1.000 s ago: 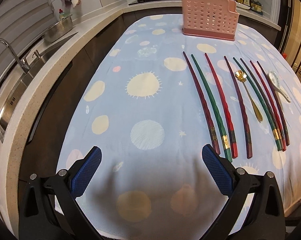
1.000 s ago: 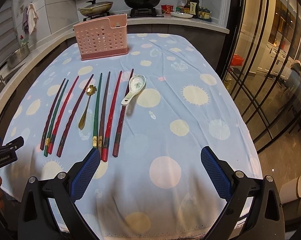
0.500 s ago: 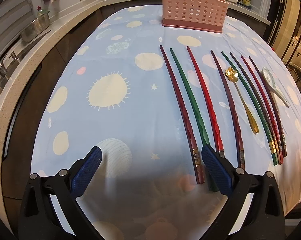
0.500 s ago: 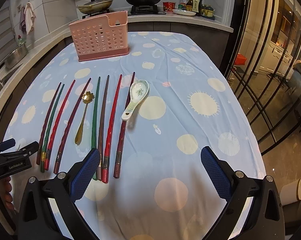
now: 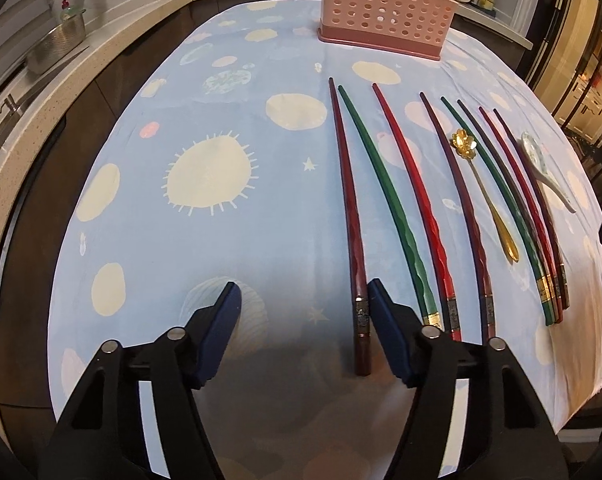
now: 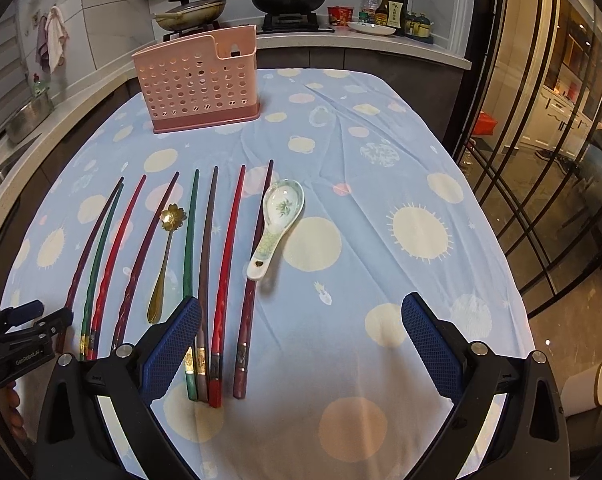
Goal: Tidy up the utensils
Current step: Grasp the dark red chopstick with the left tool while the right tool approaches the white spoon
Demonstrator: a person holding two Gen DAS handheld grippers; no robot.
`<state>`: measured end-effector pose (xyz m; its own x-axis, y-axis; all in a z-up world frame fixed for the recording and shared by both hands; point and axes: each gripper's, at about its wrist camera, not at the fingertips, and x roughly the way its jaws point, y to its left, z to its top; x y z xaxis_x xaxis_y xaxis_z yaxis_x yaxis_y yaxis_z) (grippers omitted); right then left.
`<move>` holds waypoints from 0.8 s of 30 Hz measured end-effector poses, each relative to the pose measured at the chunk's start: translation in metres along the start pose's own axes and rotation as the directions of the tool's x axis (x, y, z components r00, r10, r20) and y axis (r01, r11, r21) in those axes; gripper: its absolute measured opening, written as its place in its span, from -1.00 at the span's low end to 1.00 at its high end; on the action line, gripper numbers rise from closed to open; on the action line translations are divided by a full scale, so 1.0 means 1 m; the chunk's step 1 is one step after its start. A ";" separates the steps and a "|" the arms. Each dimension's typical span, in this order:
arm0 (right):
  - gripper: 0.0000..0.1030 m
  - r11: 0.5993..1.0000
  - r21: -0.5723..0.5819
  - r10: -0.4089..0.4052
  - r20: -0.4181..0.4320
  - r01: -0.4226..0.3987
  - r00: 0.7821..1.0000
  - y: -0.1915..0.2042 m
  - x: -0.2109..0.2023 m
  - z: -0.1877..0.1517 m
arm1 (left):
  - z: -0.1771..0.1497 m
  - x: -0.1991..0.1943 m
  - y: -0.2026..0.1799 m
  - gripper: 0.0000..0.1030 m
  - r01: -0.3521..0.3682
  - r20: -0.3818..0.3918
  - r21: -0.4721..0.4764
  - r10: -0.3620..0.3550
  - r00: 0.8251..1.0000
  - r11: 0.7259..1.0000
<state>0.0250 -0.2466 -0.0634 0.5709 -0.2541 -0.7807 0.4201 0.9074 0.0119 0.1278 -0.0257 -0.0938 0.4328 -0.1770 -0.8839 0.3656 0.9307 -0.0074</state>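
Several red, green and dark chopsticks (image 5: 405,208) lie side by side on the blue tablecloth, with a gold flower spoon (image 5: 485,192) among them and a white ceramic spoon (image 6: 275,228) at their right. A pink perforated utensil holder (image 5: 385,8) stands at the far end. My left gripper (image 5: 303,320) is open, low over the cloth, with the leftmost dark red chopstick's handle (image 5: 361,320) just inside its right finger. My right gripper (image 6: 301,340) is open and empty above the near handles of the right chopsticks (image 6: 217,280). The left gripper also shows in the right wrist view (image 6: 29,320).
The table (image 6: 441,304) is covered with a blue cloth with pale sun spots. A counter with a sink and metal pot (image 5: 57,46) runs along the left. A stove with pans (image 6: 289,0) and bottles is behind. Glass doors (image 6: 561,140) stand on the right.
My left gripper has moved forward and right, dropped toward the cloth and narrowed, now straddling the leftmost chopstick's handle. My right gripper has moved forward a little and stays wide open.
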 end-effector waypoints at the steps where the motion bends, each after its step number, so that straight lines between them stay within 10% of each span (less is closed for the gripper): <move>1: 0.81 1.000 0.001 0.001 0.001 -0.001 1.000 0.001 0.003 0.003 | 0.001 -0.001 -0.001 0.04 0.011 -0.001 0.003 -0.011 1.000 1.000; 11: -0.39 0.994 0.081 0.072 -0.041 -0.068 0.997 -0.007 0.041 0.030 | 0.006 -0.001 -0.005 -0.60 0.080 -0.018 0.017 -0.080 0.997 0.997; 24: -0.81 0.983 0.125 0.151 -0.114 -0.137 0.982 -0.002 0.075 0.030 | 0.007 0.001 -0.008 -0.58 0.077 -0.021 0.025 -0.077 0.997 0.997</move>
<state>0.0879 -0.2777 -0.1035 0.5440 -0.0740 -0.8358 0.4224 0.8849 0.1965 0.1309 -0.0358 -0.0910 0.3859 -0.2413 -0.8904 0.4188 0.9058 -0.0639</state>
